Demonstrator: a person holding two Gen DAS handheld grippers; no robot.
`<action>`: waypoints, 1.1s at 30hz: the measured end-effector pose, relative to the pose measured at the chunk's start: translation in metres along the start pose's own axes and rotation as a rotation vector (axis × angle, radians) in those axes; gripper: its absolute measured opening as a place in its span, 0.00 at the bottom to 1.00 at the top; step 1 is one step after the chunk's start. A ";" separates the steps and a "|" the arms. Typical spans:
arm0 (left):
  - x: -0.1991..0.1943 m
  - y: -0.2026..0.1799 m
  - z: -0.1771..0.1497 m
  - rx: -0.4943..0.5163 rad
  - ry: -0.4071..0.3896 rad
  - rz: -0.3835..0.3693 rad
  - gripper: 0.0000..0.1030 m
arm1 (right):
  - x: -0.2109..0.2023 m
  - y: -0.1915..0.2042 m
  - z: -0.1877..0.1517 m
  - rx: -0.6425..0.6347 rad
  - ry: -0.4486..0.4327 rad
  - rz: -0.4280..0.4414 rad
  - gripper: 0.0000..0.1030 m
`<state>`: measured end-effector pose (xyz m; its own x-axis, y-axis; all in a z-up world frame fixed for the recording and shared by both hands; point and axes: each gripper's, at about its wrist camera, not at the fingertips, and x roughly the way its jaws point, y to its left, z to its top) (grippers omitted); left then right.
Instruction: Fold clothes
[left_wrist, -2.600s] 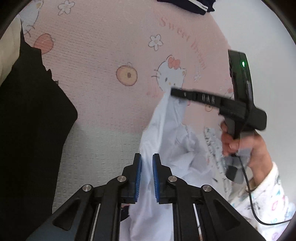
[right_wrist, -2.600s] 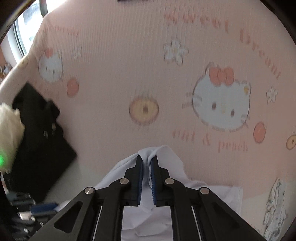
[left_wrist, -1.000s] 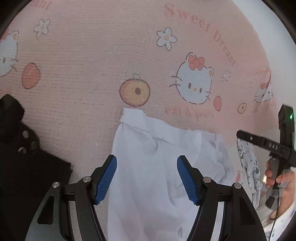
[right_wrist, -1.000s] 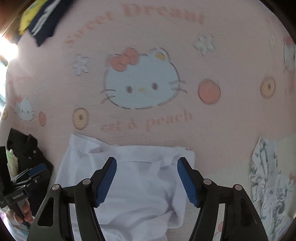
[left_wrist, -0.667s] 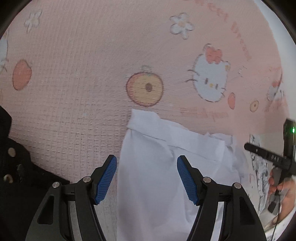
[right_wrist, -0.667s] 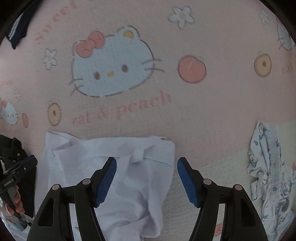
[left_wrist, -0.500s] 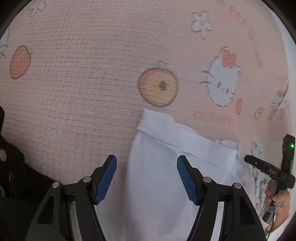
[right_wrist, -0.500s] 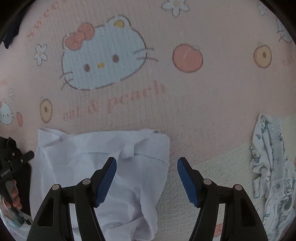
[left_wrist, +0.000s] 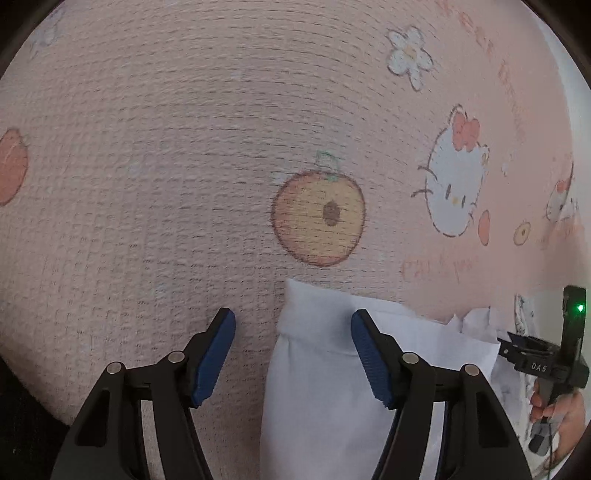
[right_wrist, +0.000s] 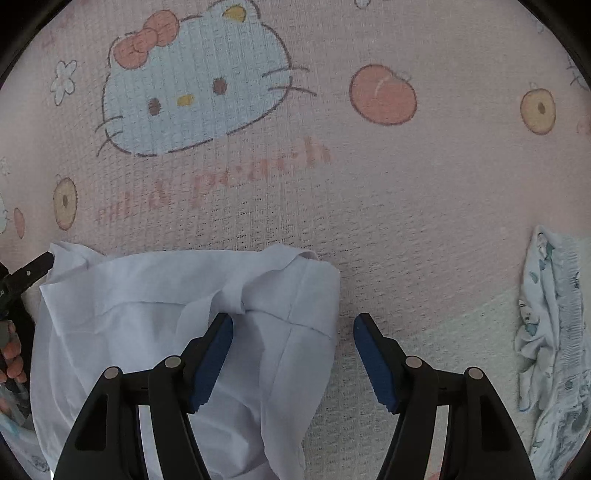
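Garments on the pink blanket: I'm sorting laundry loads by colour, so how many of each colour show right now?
White: 1, the white shirt
White with blue-grey print: 1, the printed garment
Total: 2

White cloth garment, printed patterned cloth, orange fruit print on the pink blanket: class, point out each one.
White cloth garment (right_wrist: 147, 295): right wrist view, flat upper panel.
Printed patterned cloth (right_wrist: 550, 314): right wrist view, crumpled middle.
Orange fruit print (left_wrist: 317, 218): left wrist view, centre of the fruit.

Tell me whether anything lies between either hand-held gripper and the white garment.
Nothing visible does. The white garment lies spread on the pink blanket, directly under the open left hand-held gripper and the open right hand-held gripper. The patterned cloth lies off to the side.
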<state>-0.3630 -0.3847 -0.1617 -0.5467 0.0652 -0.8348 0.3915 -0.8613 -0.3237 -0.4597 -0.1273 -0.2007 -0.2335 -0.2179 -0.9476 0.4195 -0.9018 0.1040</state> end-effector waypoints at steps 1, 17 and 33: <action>0.001 -0.002 0.000 0.011 -0.001 0.007 0.59 | 0.001 0.000 0.000 -0.008 -0.007 -0.007 0.65; -0.010 -0.066 -0.013 0.256 -0.096 0.237 0.10 | -0.016 0.018 0.004 -0.166 -0.089 -0.132 0.08; -0.043 -0.050 0.038 0.196 -0.182 0.351 0.06 | -0.054 0.020 0.082 -0.064 -0.268 -0.079 0.07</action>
<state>-0.3873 -0.3636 -0.0922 -0.5343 -0.3231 -0.7811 0.4384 -0.8960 0.0708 -0.5108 -0.1640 -0.1224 -0.4880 -0.2464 -0.8373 0.4434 -0.8963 0.0053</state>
